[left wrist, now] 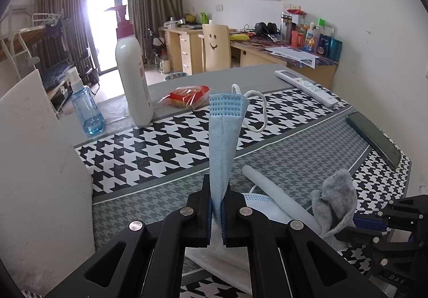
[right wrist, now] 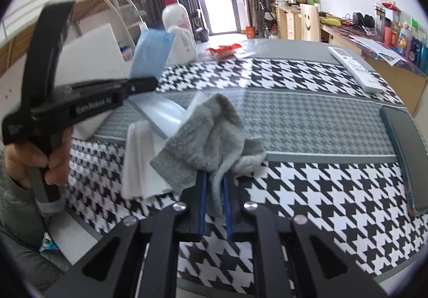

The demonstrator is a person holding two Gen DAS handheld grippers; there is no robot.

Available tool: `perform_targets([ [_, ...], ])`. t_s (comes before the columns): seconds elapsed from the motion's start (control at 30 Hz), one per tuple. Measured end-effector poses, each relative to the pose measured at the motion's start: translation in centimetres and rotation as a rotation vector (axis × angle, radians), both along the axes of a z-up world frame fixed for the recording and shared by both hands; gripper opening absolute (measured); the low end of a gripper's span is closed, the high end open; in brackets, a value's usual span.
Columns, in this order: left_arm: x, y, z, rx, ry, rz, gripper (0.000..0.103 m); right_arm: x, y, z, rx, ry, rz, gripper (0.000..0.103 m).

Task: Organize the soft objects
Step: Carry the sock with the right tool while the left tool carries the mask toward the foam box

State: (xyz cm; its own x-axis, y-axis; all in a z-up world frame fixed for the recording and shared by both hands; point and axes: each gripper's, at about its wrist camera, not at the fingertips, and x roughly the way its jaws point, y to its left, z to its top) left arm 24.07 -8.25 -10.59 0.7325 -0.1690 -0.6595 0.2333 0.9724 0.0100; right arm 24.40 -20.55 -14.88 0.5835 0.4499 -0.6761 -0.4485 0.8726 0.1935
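Holding a folded blue face mask [left wrist: 223,142] upright, our left gripper [left wrist: 217,200] is clamped tight on its lower end. Our right gripper [right wrist: 214,183] pinches a grey sock [right wrist: 206,134], bunched above the houndstooth table mat [right wrist: 307,191]. Under the sock lies what seems another mask [left wrist: 263,208], partly hidden.

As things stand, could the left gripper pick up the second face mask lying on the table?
Probably not yet: the left gripper is shut on a folded blue mask, and the flat mask lies partly under a pale tube.
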Motion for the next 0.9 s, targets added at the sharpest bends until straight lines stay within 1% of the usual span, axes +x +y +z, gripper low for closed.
perform_targets([
  [0.33, -1.8, 1.0, 2.8, 0.009, -0.084, 0.011, 0.005, -0.3, -0.3, 2.3, 0.083, -0.032, 0.011, 0.011],
  [0.43, -2.3, 1.4, 3.7, 0.014, -0.114, 0.017, 0.005, -0.4, -0.4, 2.8, 0.089, -0.044, 0.006, 0.01],
  [0.63, -3.1, 2.0, 4.9, 0.02, -0.154, 0.035, 0.005, -0.9, -1.1, 4.1, 0.112, -0.075, -0.015, 0.01],
  [0.9, -4.7, 2.9, 6.5, 0.014, -0.203, 0.045, 0.005, -1.4, -1.1, 5.7, 0.117, -0.12, -0.031, 0.01],
])
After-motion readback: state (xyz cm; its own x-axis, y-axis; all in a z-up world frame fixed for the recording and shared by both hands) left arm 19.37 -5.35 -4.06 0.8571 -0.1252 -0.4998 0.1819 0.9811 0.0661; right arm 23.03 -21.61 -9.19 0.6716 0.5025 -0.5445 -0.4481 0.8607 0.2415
